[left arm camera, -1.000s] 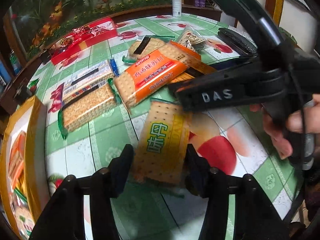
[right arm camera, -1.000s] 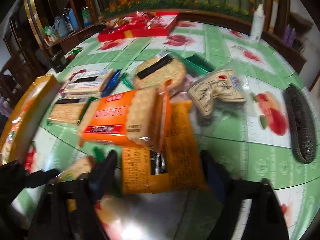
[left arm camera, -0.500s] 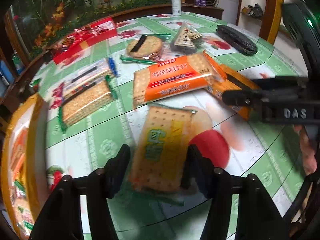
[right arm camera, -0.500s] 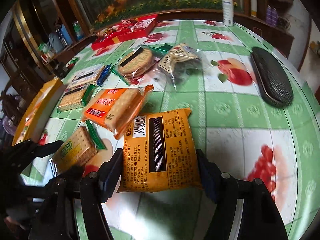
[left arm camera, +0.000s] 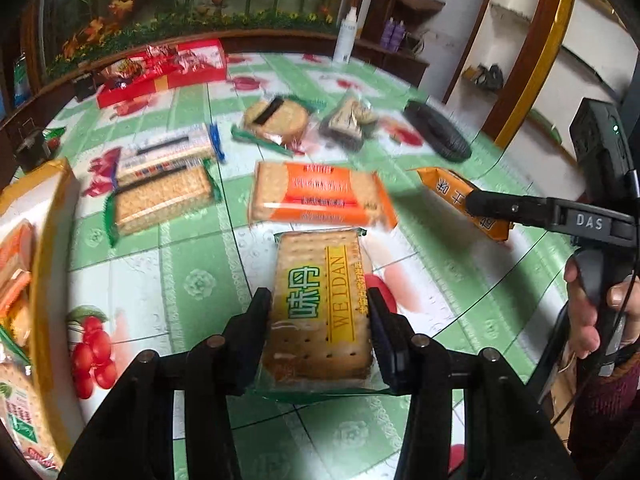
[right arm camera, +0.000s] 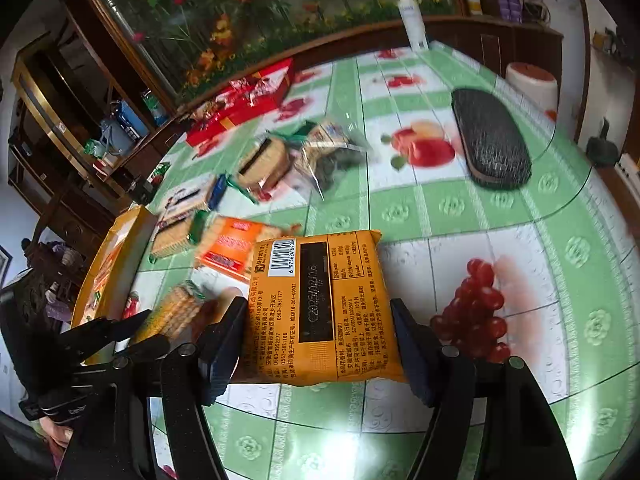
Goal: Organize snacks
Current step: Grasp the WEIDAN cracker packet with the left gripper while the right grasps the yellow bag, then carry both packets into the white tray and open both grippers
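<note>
My left gripper (left arm camera: 318, 330) is shut on a yellow-and-green WEIDAN cracker pack (left arm camera: 320, 300) and holds it above the table. My right gripper (right arm camera: 318, 344) is shut on an orange snack bag (right arm camera: 320, 308), barcode side up, lifted off the table; the bag also shows in the left wrist view (left arm camera: 464, 200). An orange cracker pack (left arm camera: 320, 196), a green-edged cracker pack (left arm camera: 160, 200), a blue-edged pack (left arm camera: 168, 150), a round cracker pack (left arm camera: 276, 120) and a clear bag (left arm camera: 348, 122) lie on the green fruit-print tablecloth (left arm camera: 192, 280).
A yellow box (left arm camera: 44, 264) holding snack packs stands at the left table edge. A red gift box (left arm camera: 160, 70) lies at the back. A black case (right arm camera: 490, 144) lies at the right. A white bottle (right arm camera: 412, 20) stands at the far edge.
Both grippers have lifted their packs off the table. The right gripper has drawn the orange bag back and to the right, away from the orange cracker pack.
</note>
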The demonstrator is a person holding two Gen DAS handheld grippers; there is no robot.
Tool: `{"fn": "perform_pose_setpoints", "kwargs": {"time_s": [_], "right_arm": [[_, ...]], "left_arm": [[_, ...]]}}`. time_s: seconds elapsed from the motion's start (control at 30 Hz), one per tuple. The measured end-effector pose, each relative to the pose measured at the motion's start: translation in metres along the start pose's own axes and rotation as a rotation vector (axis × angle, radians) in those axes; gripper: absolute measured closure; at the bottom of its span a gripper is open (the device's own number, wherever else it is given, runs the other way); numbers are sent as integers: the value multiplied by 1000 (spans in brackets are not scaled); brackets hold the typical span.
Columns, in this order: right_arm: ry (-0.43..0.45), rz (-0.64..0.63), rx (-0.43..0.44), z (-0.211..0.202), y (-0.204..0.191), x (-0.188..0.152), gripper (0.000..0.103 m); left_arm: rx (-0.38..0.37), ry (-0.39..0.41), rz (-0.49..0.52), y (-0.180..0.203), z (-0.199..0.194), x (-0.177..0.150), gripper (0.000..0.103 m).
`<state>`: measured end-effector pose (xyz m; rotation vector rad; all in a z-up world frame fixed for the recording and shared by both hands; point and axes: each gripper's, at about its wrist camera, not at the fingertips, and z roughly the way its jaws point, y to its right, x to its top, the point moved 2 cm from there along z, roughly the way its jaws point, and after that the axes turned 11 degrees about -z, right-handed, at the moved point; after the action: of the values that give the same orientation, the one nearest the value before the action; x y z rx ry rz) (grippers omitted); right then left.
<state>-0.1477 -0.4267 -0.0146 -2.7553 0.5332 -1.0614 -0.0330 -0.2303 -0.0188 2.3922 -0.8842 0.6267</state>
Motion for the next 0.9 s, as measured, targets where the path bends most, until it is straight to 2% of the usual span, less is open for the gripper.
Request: {"fn": "perform_pose_setpoints", "kwargs": {"time_s": [0.17, 0.37, 0.7, 0.9], "right_arm": [[41, -67, 9, -16, -31, 19, 29], [51, -167, 66, -11, -85, 37, 29], [19, -317, 191, 26, -188, 50, 29], [-20, -386, 251, 56, -242, 55, 29]], "left_arm": [[-29, 63, -47, -13, -29, 4, 56], [-14, 135, -105, -38, -65, 7, 56], [49, 236, -249, -108, -117, -2, 56], [117, 297, -349, -160, -142, -10, 56]]}}
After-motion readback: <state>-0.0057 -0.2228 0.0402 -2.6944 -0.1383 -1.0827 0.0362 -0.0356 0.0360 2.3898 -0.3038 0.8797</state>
